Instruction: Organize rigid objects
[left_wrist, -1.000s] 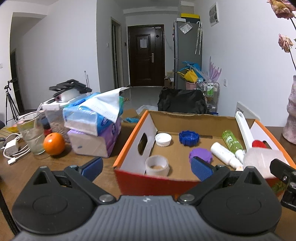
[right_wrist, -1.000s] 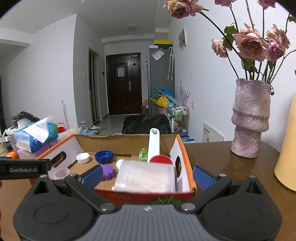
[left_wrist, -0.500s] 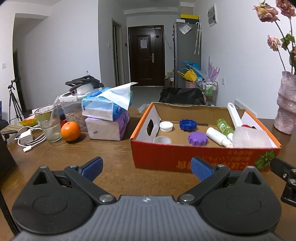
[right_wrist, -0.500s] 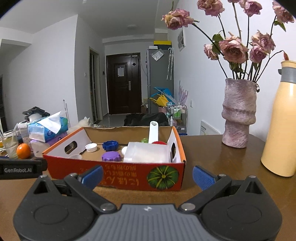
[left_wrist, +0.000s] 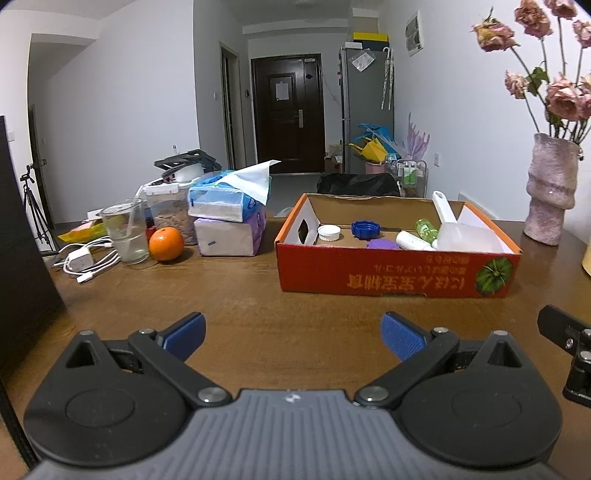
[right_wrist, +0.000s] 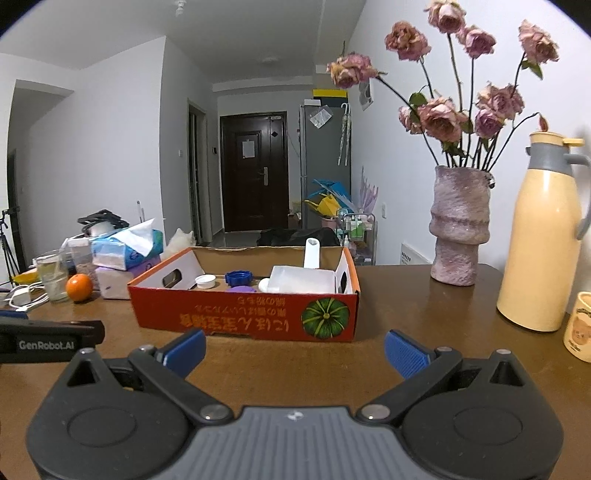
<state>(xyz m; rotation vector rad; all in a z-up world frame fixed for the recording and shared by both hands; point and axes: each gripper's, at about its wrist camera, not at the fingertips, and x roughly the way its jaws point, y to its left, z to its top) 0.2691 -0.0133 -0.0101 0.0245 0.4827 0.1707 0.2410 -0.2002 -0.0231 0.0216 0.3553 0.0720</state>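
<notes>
Grippers nearest: left gripper (left_wrist: 293, 334) spread wide with nothing between the blue pads (left_wrist: 400, 339), low over bare wooden table (left_wrist: 258, 295); right gripper (right_wrist: 294, 349) likewise spread and empty, just beside it.

Farther ahead, well apart from both, orange cardboard box (left_wrist: 395, 267) flat on the table, printing upside down along its near wall. Inside the box: white cap (left_wrist: 329, 232) toward the left, blue cap (left_wrist: 365, 229) next to it, purple cap (left_wrist: 382, 243) nearer the front wall, white tube (left_wrist: 413, 240) lying flat, green bottle (left_wrist: 425, 226) behind it, translucent white scoop (left_wrist: 463, 236) at the right end with handle tilted up and back.

Left of the box: stacked tissue packs (left_wrist: 229, 218), then orange (left_wrist: 166, 243), clear cup (left_wrist: 123, 230) with a straw, white charger and cables (left_wrist: 86, 260).

Right of the box: pink vase (right_wrist: 460, 225) with dried roses, cream thermos (right_wrist: 541, 236), mug (right_wrist: 580, 326) at the frame edge.

Beyond, dark door (left_wrist: 288, 114) at the end of the hallway.
</notes>
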